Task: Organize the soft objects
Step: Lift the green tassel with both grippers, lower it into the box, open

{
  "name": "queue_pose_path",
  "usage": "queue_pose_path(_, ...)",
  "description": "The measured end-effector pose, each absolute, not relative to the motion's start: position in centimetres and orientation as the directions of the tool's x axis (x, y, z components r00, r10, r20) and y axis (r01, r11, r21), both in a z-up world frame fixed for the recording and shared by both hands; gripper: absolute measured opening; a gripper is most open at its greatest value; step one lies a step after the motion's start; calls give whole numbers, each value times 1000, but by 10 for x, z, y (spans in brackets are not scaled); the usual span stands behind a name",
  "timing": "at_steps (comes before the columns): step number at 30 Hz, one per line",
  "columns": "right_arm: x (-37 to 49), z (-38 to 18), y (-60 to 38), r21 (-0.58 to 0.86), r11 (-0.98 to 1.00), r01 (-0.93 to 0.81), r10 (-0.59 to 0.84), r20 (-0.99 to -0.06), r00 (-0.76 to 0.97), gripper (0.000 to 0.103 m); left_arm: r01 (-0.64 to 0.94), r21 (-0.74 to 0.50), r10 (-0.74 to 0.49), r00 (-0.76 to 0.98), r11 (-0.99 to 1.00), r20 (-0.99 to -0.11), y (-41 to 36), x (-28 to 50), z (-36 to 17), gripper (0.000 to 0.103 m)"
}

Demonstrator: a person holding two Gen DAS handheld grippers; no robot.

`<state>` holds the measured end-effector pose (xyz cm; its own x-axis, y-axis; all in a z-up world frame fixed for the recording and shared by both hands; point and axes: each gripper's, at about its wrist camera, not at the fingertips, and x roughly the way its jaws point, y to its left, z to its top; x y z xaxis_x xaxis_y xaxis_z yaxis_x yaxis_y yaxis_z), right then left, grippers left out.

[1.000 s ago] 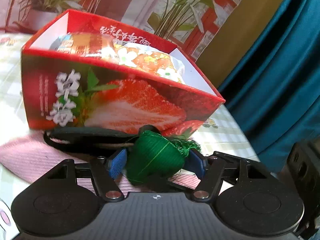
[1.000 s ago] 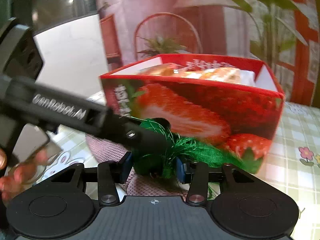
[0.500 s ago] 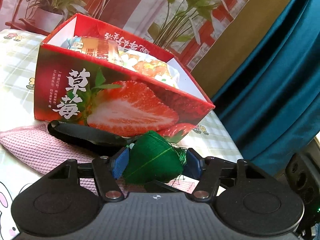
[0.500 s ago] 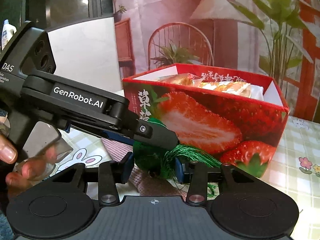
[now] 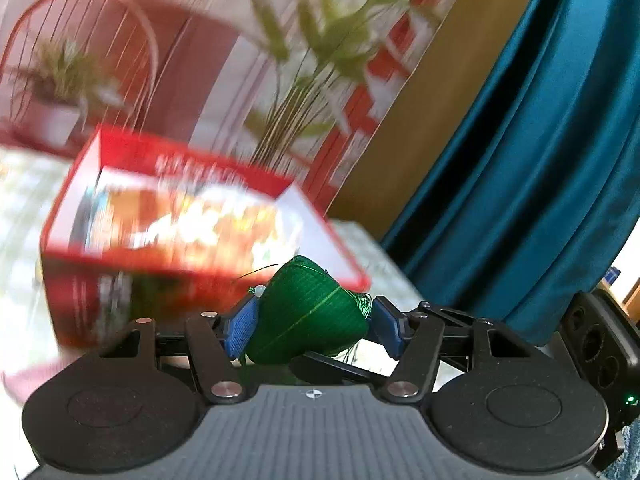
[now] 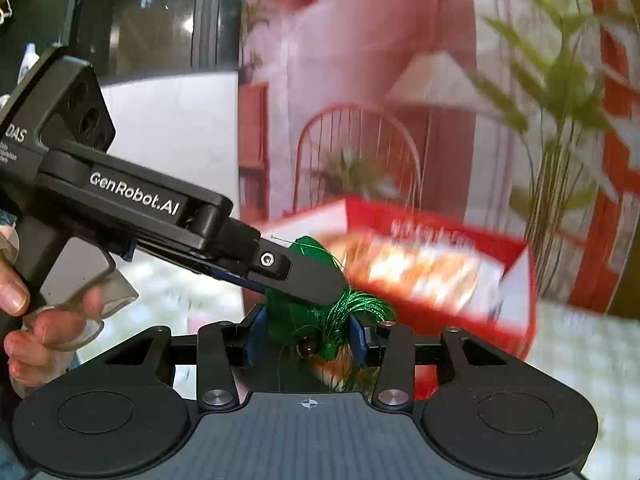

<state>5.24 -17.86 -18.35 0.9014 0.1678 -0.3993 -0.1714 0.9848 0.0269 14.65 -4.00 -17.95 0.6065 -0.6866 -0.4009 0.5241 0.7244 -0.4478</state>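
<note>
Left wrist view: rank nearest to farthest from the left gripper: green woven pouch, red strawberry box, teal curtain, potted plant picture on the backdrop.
1. Green woven pouch: clamped in the left gripper, between its blue pads.
2. Red strawberry box: just ahead, to the left, blurred.
3. Teal curtain: beyond the table, on the right.
4. Potted plant picture: on the backdrop, far upper left. Items 3 and 4 are too close to call.

The left hand-held gripper (image 5: 308,320) clamps a green thread-wrapped pouch (image 5: 306,316) between its blue pads (image 5: 240,328). Beyond it, blurred, sits an open red strawberry box (image 5: 120,264) before a teal curtain (image 5: 540,160).
</note>
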Motion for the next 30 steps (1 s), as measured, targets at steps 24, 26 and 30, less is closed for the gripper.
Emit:
queue_pose_path(24, 137, -88, -221, -157, 974, -164, 120, -259, 958, 41, 588, -346, -679, 672, 731, -294, -65, 214, -106, 65)
queue_pose_path(26, 144, -99, -220, -145, 975, -171, 124, -283, 951, 41, 567, -357, -668, 669, 742, -326, -64, 222, -118, 65)
queue_pose_path(30, 159, -120, -223, -103, 978, -182, 138, -341, 930, 41, 538, -386, -660, 649, 750, -378, -60, 237, -137, 65)
